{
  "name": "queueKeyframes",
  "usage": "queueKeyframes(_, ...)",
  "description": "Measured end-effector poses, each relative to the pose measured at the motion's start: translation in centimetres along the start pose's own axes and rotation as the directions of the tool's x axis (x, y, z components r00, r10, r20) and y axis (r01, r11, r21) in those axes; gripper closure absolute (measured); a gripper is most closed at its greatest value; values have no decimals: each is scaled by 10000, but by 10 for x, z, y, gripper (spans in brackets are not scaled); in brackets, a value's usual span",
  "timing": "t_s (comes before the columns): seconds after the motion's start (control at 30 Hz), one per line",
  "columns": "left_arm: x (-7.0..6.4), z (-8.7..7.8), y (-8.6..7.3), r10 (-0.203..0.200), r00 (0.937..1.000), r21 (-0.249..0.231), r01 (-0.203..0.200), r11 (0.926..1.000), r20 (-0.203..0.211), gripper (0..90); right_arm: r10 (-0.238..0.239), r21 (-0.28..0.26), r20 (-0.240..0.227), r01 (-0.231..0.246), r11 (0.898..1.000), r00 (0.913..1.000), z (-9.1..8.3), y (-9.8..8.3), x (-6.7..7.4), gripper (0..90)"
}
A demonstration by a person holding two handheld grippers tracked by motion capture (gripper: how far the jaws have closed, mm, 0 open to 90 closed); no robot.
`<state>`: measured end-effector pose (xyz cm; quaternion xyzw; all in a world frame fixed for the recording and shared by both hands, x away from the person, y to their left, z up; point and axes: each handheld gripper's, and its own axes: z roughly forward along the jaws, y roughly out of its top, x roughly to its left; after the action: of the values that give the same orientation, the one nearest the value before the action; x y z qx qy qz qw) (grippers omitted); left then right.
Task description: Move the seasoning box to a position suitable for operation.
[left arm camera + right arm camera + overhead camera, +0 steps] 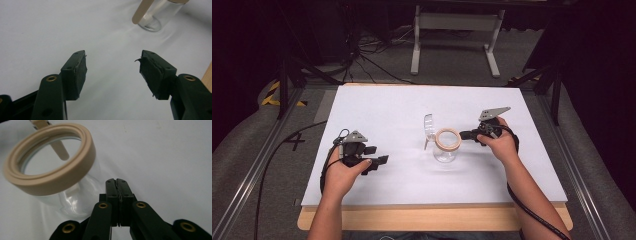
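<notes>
**Glass jar stands mid-table, your right jaws shut beside it**

The clear glass jar (446,150) stands upright near the middle of the white table sheet (377,107), a little to your right of centre. A beige ring (448,139) sits around its open mouth. From the right gripper view you look down through that ring (52,178) into the glass (72,202), with the bottom visible through the wall. A flat beige wooden stick (60,148) runs behind the jar in that view; whether it is inside the jar or leaning on it is unclear. Just beside the jar on its left, a clear hinged lid (429,127) stands up on edge, with the stick-like piece below it.

Your right gripper (466,134) lies level at the jar's right side, its tips at or just off the ring; contact cannot be confirmed. Its two black jaws are pressed fully together, pad to pad, with nothing between them (117,185).

Your left gripper (379,156) rests low over the sheet, well apart from the jar, pointing toward it. Its jaws stand wide apart and hold nothing; in the left gripper view bare white sheet shows between the pads (80,72), and the jar's base (152,23) and the stick (142,11) sit far ahead.

The wooden table edge (437,217) shows below the sheet.
</notes>
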<state>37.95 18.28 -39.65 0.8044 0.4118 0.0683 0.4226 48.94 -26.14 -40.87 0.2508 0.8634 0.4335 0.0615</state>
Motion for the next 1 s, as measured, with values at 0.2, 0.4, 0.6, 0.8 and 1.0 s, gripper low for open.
queueKeyframes(0.2,3,1,-6,-237,9997,64,237,9997,-51,389,172,112,-346,-168,9998,9993,17,-5,-7,895)
queueKeyframes(0.4,0,5,-6,-203,9996,109,201,9997,179,384,-43,264,-703,61,9996,9975,24,-5,-1,897)
queueKeyframes(0.6,2,6,-6,-258,9995,63,256,9997,186,383,-152,317,-552,169,9994,9984,24,-6,1,899)
queueKeyframes(0.8,3,12,-5,-379,9986,101,375,9992,369,378,-375,486,-487,399,9980,9981,22,-8,8,900)
queueKeyframes(1.0,2,20,2,-193,9981,135,186,9997,586,374,-589,747,-587,632,9952,9965,19,-11,19,899)
